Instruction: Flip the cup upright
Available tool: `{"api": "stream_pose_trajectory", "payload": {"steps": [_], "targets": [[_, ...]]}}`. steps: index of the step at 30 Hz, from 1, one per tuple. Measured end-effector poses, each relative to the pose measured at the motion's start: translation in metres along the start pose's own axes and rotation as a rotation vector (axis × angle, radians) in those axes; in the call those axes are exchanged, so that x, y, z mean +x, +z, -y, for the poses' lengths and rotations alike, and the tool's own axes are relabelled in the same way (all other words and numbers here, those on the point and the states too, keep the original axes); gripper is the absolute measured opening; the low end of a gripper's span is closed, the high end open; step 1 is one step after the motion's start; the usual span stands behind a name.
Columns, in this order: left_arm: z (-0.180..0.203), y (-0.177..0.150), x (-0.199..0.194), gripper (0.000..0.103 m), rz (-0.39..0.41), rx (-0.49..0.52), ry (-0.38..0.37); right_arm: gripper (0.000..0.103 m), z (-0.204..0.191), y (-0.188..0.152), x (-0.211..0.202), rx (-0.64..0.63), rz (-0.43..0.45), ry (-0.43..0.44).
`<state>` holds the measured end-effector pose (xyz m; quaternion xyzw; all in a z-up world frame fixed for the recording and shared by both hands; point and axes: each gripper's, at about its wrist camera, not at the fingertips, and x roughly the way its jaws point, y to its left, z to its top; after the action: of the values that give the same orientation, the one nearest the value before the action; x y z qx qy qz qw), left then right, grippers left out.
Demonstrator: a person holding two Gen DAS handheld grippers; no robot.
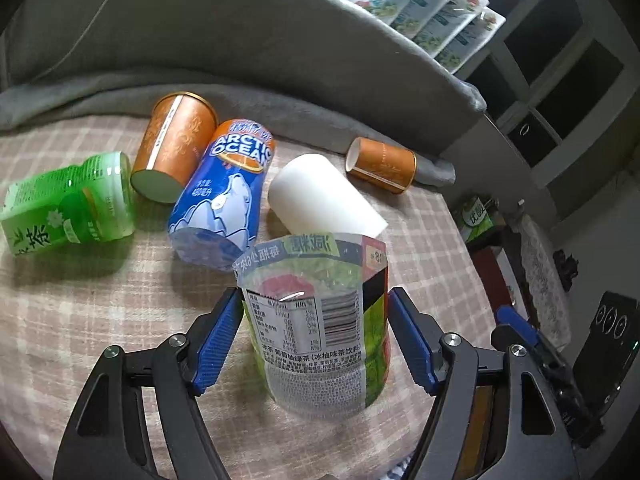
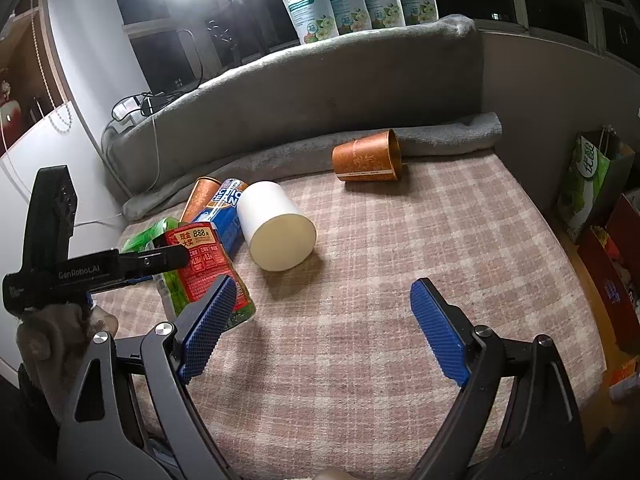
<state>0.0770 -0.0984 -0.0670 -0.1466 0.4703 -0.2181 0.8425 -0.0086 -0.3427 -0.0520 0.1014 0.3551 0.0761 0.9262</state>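
A clear cut-bottle cup with a green tea label (image 1: 320, 320) stands between the fingers of my left gripper (image 1: 316, 320); the blue pads sit at its sides with small gaps. It also shows in the right wrist view (image 2: 204, 276), with the left gripper (image 2: 120, 268) around it. A white paper cup (image 1: 324, 196) (image 2: 276, 226) lies on its side behind it. My right gripper (image 2: 320, 320) is open and empty over the checked cloth.
An Arctic Ocean cup (image 1: 228, 196), a green cup (image 1: 72, 204) and two orange paper cups (image 1: 172, 148) (image 1: 382, 164) lie on their sides on the checked cloth (image 2: 400, 260). A grey padded wall (image 1: 240, 40) runs behind. Boxes and bags (image 2: 592, 184) stand at the right.
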Motion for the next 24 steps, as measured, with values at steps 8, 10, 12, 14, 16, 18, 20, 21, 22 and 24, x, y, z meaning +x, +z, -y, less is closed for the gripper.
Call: {"api": "stream_pose_trajectory", "payload": {"steps": [8, 10, 12, 14, 16, 18, 20, 21, 22, 24], "targets": [[0.014, -0.003, -0.003, 0.073, 0.028, 0.072, 0.041, 0.091, 0.0, 0.0, 0.0, 0.0, 0.001, -0.002], [0.016, -0.004, -0.005, 0.073, 0.038, 0.089, 0.058, 0.091, 0.001, -0.001, 0.0, 0.004, 0.001, -0.002], [0.018, -0.005, -0.006, 0.073, 0.046, 0.107, 0.073, 0.091, 0.001, -0.001, 0.0, 0.005, 0.001, -0.002], [0.021, -0.007, -0.007, 0.073, 0.056, 0.129, 0.091, 0.091, 0.001, 0.0, 0.0, 0.002, 0.001, -0.002], [0.022, -0.008, -0.007, 0.073, 0.063, 0.148, 0.105, 0.091, 0.001, 0.0, 0.0, 0.002, 0.001, -0.002], [0.025, -0.009, -0.007, 0.073, 0.073, 0.169, 0.122, 0.091, 0.001, 0.0, 0.0, 0.002, 0.001, -0.002], [0.028, -0.011, -0.006, 0.073, 0.081, 0.193, 0.139, 0.091, 0.003, -0.001, 0.0, 0.006, 0.002, -0.004], [0.029, -0.012, -0.006, 0.073, 0.083, 0.202, 0.145, 0.091, 0.003, -0.001, 0.0, 0.008, 0.003, -0.005], [0.03, -0.013, -0.005, 0.073, 0.086, 0.217, 0.151, 0.091, 0.004, -0.002, -0.001, 0.01, 0.003, -0.005], [0.032, -0.015, -0.003, 0.073, 0.09, 0.238, 0.164, 0.091, 0.005, -0.002, -0.001, 0.011, 0.005, -0.005]]}}
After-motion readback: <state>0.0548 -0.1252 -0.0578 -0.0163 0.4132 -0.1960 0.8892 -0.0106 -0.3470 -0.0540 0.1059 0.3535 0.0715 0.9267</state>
